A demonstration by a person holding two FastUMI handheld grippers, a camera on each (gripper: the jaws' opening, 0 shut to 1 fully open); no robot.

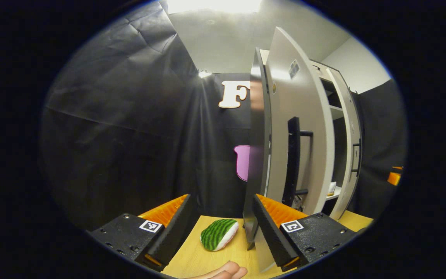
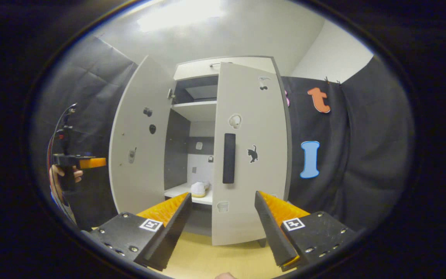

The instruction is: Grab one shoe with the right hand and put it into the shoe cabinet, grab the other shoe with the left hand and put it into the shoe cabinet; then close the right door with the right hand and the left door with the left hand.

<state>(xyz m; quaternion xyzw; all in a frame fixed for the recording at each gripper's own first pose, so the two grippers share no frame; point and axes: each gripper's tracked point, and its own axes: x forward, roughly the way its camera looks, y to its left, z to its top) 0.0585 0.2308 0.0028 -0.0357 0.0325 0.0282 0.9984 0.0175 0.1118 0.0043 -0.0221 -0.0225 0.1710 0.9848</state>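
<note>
Both claws apart, empty: right gripper (image 2: 221, 217) facing right door (image 2: 248, 155), nearly shut. Risk: left door (image 1: 259, 155) edge snags left gripper (image 1: 221, 221) fingers.

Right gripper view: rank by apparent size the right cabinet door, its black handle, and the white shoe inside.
1. Pale grey right cabinet door
2. Black bar handle
3. White shoe on the shelf; it sits farther back, so it looks small.

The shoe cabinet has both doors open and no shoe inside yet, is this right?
Not quite. Both doors of the shoe cabinet are open, but a shoe already sits on its lower shelf, as the right gripper view shows.
</note>
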